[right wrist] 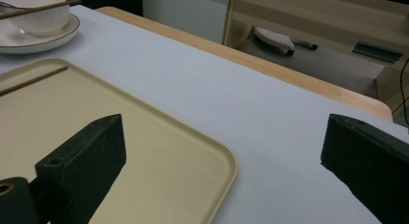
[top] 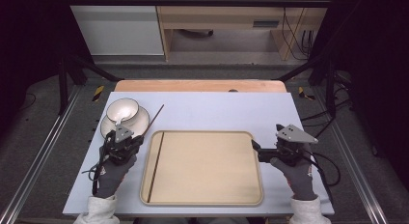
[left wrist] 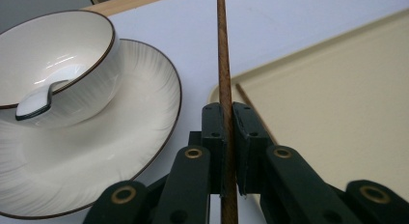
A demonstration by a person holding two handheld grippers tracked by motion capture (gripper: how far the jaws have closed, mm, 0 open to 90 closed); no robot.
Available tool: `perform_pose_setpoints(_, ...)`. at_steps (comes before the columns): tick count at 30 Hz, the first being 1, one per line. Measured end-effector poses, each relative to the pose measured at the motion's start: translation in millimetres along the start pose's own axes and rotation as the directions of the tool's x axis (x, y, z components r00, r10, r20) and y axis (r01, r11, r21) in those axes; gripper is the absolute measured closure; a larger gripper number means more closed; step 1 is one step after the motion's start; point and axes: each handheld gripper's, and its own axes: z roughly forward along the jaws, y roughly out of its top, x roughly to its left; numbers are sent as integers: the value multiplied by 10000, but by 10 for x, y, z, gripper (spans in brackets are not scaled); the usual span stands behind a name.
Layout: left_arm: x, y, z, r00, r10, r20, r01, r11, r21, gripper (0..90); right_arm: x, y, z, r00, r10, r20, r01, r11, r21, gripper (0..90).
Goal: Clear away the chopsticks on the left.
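So your left gripper [left wrist: 227,132] is clamped on a thin, stiff, light chopstick [left wrist: 222,50] near its lower end, angled up beside the bowl [left wrist: 72,55] — slippery wood, pinch mid-shaft; right gripper [right wrist: 222,156] gapes empty by the tray [right wrist: 212,151].

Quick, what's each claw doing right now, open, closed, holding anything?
Left claw: closed on a brown chopstick, beside the bowl and saucer.
Right claw: open, holding nothing, over the tray's corner.

Even, soft overhead light, dark surroundings, gleam on the bowl [left wrist: 53,64].
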Motion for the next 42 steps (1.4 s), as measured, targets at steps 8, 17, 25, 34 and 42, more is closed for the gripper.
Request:
perform_pose_setpoints(8,-214,23,-179,9977,-583,-338,566,9972,-479,841,9,-5,13,10000,30,-19,-30,10000,48,21)
perform_pose_setpoints(17,-441,64,-266,9934,-1084,-376,1050,9912,-811,841,3,4,-11,10000,36,-20,-37,10000,-86,22)
perform_pose_setpoints(25,-596,-88,-283,9804,-1867,-632,1792,9778,-1084,841,-2,21,-44,10000,68,-45,-69,9997,-230,22)
perform_pose_setpoints(34,-743,-255,-261,9705,-2321,-653,2227,9666,-1268,841,2,22,-40,10000,66,-45,-67,9997,-222,22)
perform_pose_setpoints(42,-858,-344,-182,9714,-2313,-535,2242,9679,-1133,841,12,29,-50,10000,7,-41,-9,9996,-273,22)
